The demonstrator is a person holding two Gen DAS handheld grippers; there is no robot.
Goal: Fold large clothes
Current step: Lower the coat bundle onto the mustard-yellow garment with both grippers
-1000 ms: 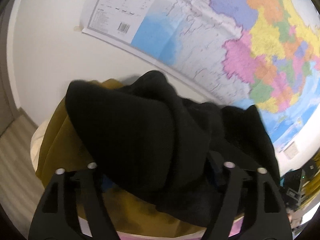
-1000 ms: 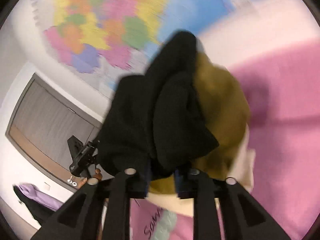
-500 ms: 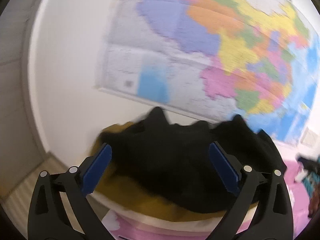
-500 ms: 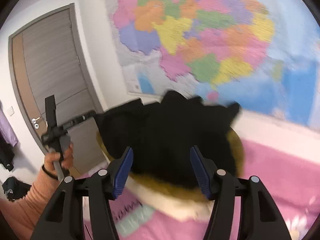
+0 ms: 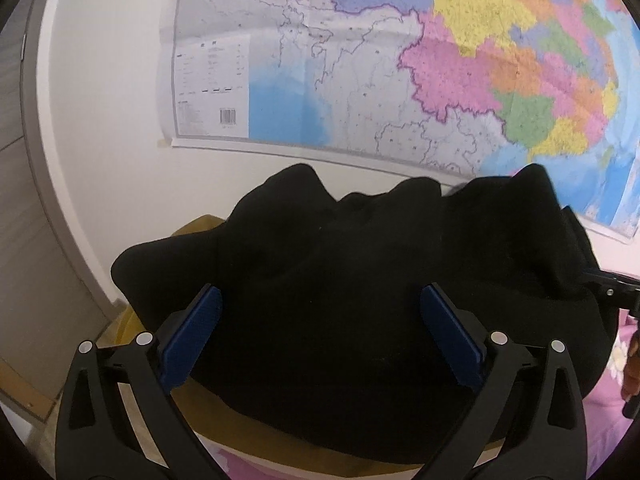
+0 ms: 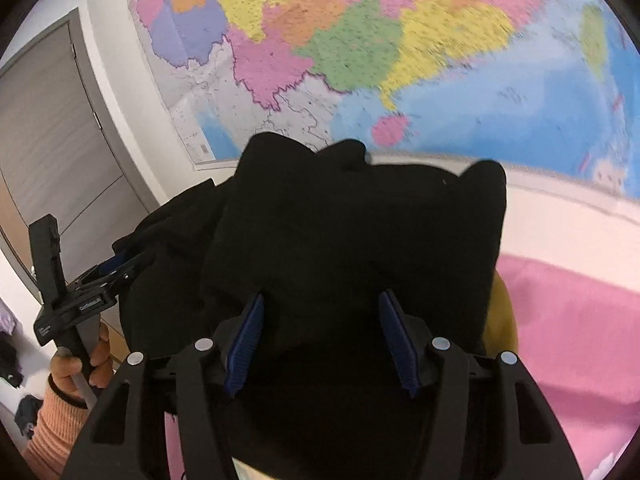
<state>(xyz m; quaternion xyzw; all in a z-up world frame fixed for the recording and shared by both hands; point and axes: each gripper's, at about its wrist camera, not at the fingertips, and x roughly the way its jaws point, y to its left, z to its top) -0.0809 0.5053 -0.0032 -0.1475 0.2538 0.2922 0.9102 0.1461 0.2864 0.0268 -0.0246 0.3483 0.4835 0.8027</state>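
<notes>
A folded black garment lies on top of a pile, over a mustard-brown garment. My left gripper is open, its blue pads on either side of the black garment's near edge, holding nothing. My right gripper is open too, its pads apart just above the black garment. The left gripper also shows at the left of the right wrist view, held in a hand with an orange sleeve. A sliver of the mustard garment shows at the right.
A large coloured wall map hangs right behind the pile. A pink bedsheet spreads to the right. A grey door stands at the left. The pile sits at the bed's corner by the wall.
Both grippers have opened and let go of the black garment, which now rests on the pile. Both have pulled back a little and levelled out.
</notes>
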